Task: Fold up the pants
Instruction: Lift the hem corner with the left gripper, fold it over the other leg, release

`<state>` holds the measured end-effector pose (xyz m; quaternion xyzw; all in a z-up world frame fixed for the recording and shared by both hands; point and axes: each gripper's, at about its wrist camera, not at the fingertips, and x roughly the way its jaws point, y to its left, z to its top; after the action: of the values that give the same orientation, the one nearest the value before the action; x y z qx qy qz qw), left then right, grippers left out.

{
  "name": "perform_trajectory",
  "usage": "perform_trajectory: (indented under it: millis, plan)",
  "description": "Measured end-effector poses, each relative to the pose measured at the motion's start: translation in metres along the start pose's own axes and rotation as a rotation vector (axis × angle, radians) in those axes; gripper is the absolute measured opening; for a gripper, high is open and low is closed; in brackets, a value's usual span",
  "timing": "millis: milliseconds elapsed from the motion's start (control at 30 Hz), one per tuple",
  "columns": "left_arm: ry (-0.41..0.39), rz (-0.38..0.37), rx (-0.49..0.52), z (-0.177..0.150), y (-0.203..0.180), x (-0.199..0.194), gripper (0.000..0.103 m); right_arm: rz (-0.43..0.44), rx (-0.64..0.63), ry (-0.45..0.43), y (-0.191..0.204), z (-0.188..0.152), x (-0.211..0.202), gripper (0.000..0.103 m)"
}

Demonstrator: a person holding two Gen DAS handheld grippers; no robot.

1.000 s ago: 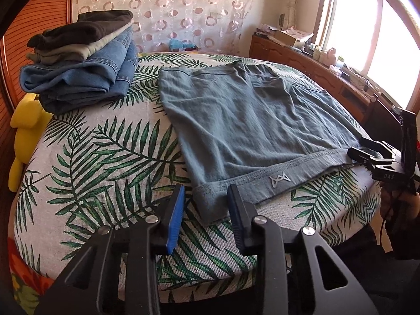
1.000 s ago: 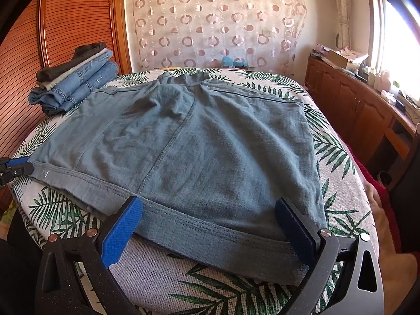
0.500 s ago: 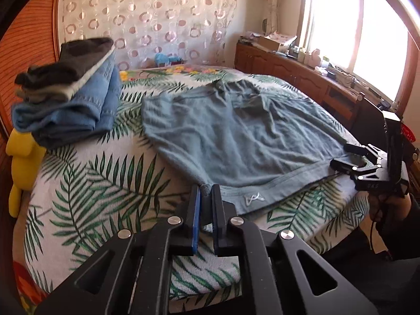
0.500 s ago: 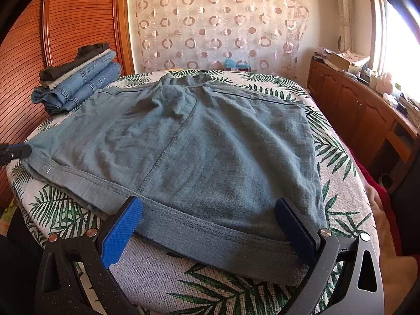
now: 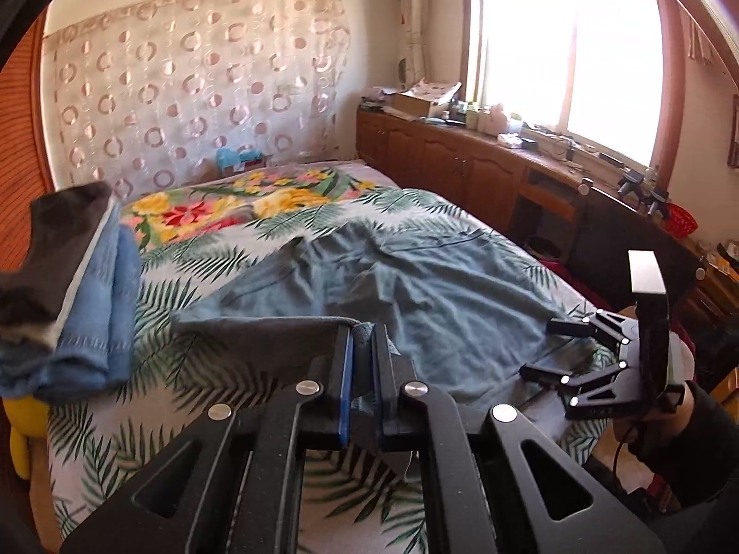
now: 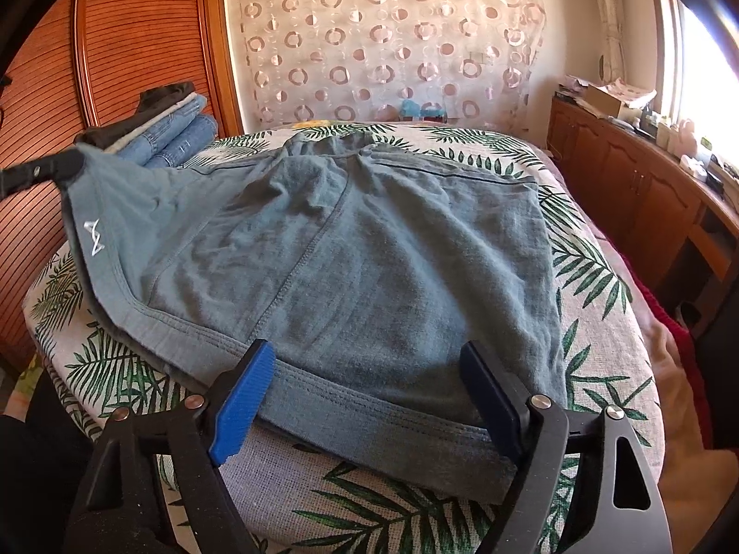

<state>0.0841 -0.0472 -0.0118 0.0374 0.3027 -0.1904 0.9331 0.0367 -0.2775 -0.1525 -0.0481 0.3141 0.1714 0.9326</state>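
Observation:
Grey-blue pants (image 6: 369,254) lie spread on the leaf-print bed (image 6: 600,323); they also show in the left wrist view (image 5: 439,304). My left gripper (image 5: 362,355) is shut on the pants' waistband corner and holds it lifted off the bed; it appears at the left of the right wrist view (image 6: 69,166). My right gripper (image 6: 369,392) is open, its blue pads on either side of the near waistband edge, not pinching it. It shows open at the right of the left wrist view (image 5: 549,346).
A stack of folded jeans and dark clothes (image 6: 161,134) sits at the bed's far left corner. A yellow object (image 5: 23,434) hangs at the bed's left edge. Wooden cabinets (image 5: 462,171) and a window run along the right. A patterned curtain (image 6: 392,46) hangs behind.
My left gripper closed on the waistband corner, then lifted it up off the bed, pulling the left side of the pants with it. My right gripper stayed open at the near edge.

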Motion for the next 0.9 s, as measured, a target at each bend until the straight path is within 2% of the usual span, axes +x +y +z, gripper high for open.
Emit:
perform_trajectory:
  millis: [400,567,767,833,900]
  plan:
    - [-0.001,-0.118,0.071,0.050,-0.051,0.035,0.008,-0.019,0.030,-0.032,-0.006,-0.003,-0.007,0.082]
    - [0.023,-0.131,0.082,0.052,-0.068,0.054,0.008,-0.025,0.049,-0.044,-0.013,-0.006,-0.011,0.082]
    - [0.062,-0.131,0.070,0.041,-0.066,0.070,0.008,-0.034,0.076,-0.050,-0.018,-0.012,-0.012,0.082]
    - [0.070,-0.128,0.060,0.040,-0.062,0.071,0.011,-0.036,0.086,-0.047,-0.019,-0.015,-0.010,0.082]
    - [0.067,-0.110,0.050,0.038,-0.057,0.070,0.029,-0.036,0.092,-0.045,-0.019,-0.016,-0.008,0.082]
